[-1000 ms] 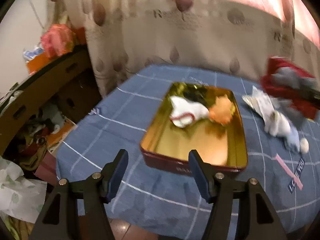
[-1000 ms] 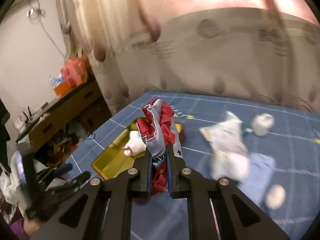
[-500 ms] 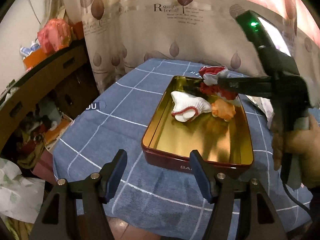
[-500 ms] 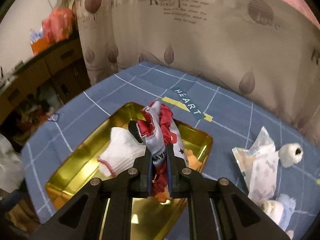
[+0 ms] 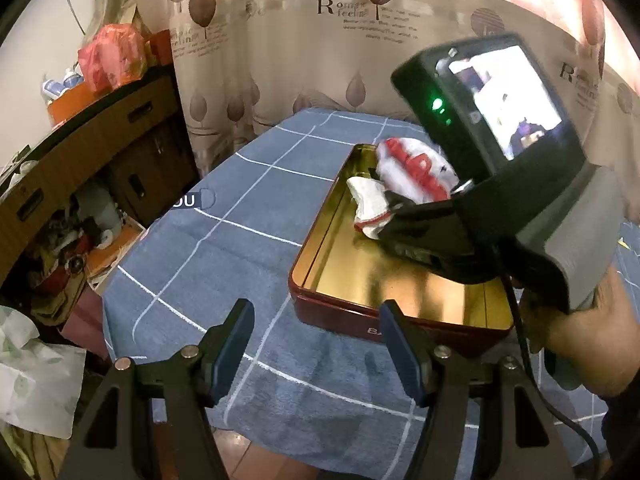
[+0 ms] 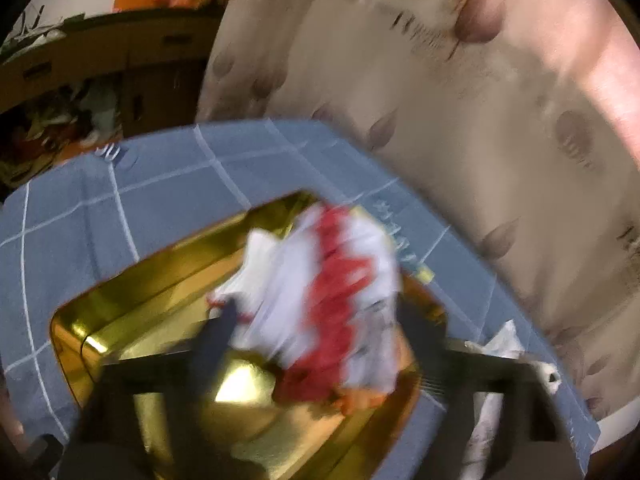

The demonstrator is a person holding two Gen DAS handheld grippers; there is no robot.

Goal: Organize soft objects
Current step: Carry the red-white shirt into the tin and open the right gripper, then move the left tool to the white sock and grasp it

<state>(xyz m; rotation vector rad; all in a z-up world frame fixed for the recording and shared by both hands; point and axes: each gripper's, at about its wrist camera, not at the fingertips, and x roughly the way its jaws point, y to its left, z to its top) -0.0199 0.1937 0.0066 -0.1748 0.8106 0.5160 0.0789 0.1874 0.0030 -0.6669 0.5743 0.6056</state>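
The right gripper (image 6: pixel 316 332) had just opened wide, freeing a limp, light red-and-white fabric bundle (image 6: pixel 336 292) into the gold-lined tin (image 6: pixel 132 300), best pinched mid-fold; the left gripper (image 5: pixel 316 344) hovered half-open, empty.

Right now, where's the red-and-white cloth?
In the gold tin, far end, both views: red-and-white cloth lies beside the white sock, between the right gripper's just-opened jaws.

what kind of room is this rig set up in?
Most likely a lived-in home room, not a lab. A leaf-print curtain hangs behind a table with a blue checked cloth, a cluttered wooden cabinet stands to the side, and a gold tin holds soft items.
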